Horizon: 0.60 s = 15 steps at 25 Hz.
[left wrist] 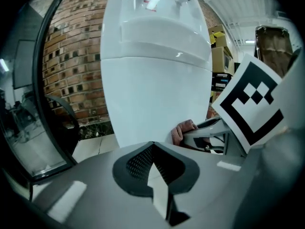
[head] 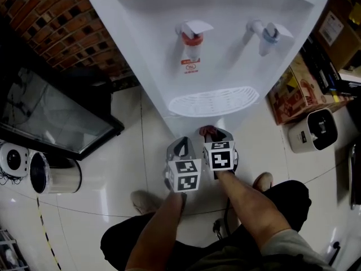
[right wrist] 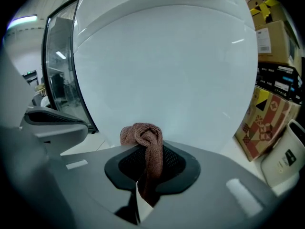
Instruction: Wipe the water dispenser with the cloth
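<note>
Cloth (right wrist: 145, 142) first: brown, bunched into a knot, clamped between the narrow jaws of right gripper (right wrist: 147, 163), wad poking out past the tips; pinch firmly so nothing slips under rubbing. Just beside it on the left, left gripper (left wrist: 152, 149), jaws together on nothing; hold it clear of the wiping path and off the other tool. Close ahead of the wad, lower front panel (right wrist: 167, 70) of water dispenser (head: 225, 61), standing on the floor; contact not certain from these views. Press the soft wad onto the white face, never the hard tips, to avoid scratches; sweep side to side in overlapping strokes, working upward. Farther up, drip tray (head: 213, 101), then red tap (head: 192, 35) and blue tap (head: 268, 34); go gently round these, likely to snag the loose knot or let water out.
</note>
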Each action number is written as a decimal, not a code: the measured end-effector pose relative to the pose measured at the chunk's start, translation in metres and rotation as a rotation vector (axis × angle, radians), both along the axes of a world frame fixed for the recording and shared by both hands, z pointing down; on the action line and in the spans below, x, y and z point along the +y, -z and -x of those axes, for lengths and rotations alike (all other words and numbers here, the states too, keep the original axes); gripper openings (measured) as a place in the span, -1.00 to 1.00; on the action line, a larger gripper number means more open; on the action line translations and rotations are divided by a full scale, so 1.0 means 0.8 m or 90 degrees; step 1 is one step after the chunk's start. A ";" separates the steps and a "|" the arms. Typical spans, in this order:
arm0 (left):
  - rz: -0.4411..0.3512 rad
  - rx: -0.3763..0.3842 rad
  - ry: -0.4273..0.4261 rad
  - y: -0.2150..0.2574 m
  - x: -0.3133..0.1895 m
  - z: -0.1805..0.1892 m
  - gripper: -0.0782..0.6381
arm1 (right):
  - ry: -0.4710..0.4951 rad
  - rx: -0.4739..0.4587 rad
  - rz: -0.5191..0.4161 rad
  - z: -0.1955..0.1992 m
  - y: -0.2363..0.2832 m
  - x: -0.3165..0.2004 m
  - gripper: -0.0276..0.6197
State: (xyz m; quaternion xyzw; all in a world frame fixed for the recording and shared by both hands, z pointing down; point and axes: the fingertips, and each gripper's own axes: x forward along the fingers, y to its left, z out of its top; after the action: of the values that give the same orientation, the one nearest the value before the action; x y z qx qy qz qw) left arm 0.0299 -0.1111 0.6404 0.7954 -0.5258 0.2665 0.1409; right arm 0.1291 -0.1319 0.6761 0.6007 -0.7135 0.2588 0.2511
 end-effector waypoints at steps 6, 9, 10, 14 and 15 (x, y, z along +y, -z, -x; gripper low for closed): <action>-0.002 0.003 -0.006 0.001 -0.007 -0.019 -0.78 | -0.017 0.002 -0.003 -0.025 0.005 0.001 -0.70; 0.000 0.006 -0.005 -0.002 -0.011 -0.027 -0.78 | -0.035 0.000 -0.002 -0.042 0.005 0.003 -0.70; 0.002 0.008 -0.006 -0.003 -0.012 -0.032 -0.78 | -0.043 0.000 -0.002 -0.050 0.005 0.003 -0.70; 0.004 0.021 -0.012 -0.003 -0.019 -0.053 -0.78 | -0.080 0.008 -0.002 -0.091 0.004 0.005 -0.70; 0.006 0.024 -0.014 -0.004 -0.020 -0.060 -0.78 | -0.089 0.008 -0.001 -0.101 0.003 0.006 -0.70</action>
State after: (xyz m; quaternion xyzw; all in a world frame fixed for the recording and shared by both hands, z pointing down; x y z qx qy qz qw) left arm 0.0780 -0.1273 0.6433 0.8054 -0.5131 0.2551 0.1515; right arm 0.2101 -0.1271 0.6738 0.6512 -0.6682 0.2712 0.2363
